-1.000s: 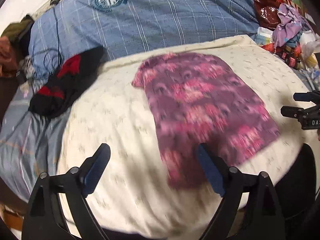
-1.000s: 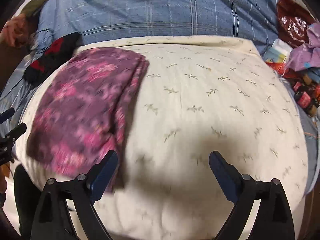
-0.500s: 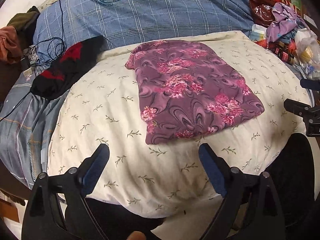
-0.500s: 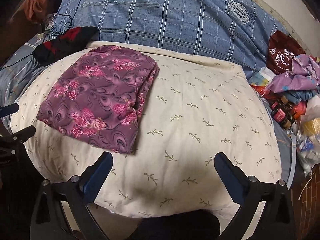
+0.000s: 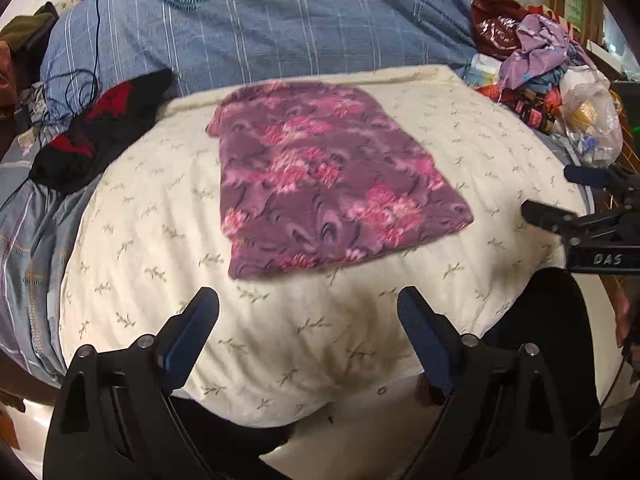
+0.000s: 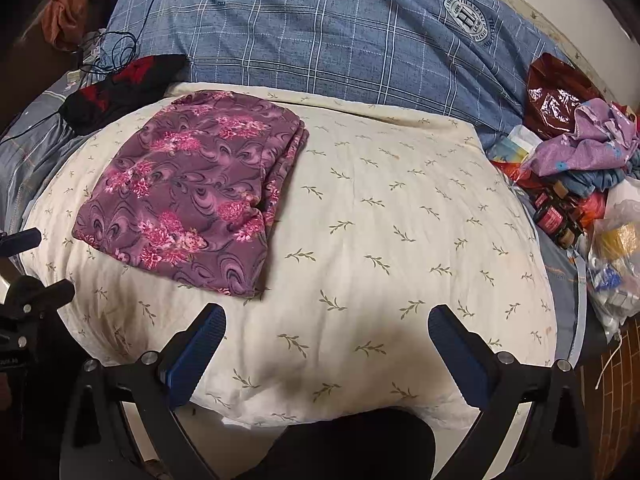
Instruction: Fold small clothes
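A purple garment with pink flowers (image 5: 320, 176) lies folded into a flat rectangle on a cream leaf-print pillow (image 5: 140, 240). In the right wrist view the garment (image 6: 192, 196) sits on the pillow's left half (image 6: 400, 220), layered edges facing right. My left gripper (image 5: 308, 312) is open and empty, hovering above the pillow's near edge, just short of the garment. My right gripper (image 6: 326, 330) is open and empty above the near edge, to the right of the garment; it also shows in the left wrist view (image 5: 560, 200).
A blue plaid duvet (image 6: 340, 32) lies behind the pillow. A black and red garment (image 5: 100, 128) and cables lie at the left. A heap of clothes, bags and bottles (image 6: 580, 184) crowds the right side.
Both grippers have drawn back from the garment, which lies released and flat. The views have steadied, then the left one moved slightly closer again.
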Available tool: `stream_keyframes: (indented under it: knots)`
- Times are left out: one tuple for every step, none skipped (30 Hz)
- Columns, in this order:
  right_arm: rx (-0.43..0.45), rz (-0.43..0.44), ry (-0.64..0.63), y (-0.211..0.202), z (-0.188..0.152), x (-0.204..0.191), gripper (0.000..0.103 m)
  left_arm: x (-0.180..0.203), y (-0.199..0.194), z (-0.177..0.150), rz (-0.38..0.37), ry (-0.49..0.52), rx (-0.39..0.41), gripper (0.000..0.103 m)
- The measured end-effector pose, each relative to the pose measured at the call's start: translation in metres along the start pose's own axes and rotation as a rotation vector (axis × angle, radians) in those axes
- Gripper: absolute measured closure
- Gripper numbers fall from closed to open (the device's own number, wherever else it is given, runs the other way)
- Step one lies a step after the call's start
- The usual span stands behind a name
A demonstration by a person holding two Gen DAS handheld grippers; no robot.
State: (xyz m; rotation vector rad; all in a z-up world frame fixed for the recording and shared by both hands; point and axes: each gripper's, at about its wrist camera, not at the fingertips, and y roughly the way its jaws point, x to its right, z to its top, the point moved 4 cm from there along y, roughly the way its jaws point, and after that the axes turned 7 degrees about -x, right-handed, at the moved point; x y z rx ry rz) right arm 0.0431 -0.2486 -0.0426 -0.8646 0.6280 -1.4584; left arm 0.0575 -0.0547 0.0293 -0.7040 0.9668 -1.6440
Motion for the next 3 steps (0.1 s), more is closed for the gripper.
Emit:
stream_keyframes:
  knots:
    - [-0.001,0.0,0.004,0.0002,0.0003,0.0003,0.001,0.0018,-0.0013,0.0017,-0.005,0.001,0.005,0.012]
    - [-0.001,0.0,0.007,0.0002,0.0007,0.0006,0.001,0.0042,-0.0039,0.0047,-0.014,0.001,0.01,0.012]
    - [-0.001,-0.001,0.009,0.0005,0.0011,0.0013,0.001,0.0046,-0.0051,0.0066,-0.018,0.0,0.015,0.012]
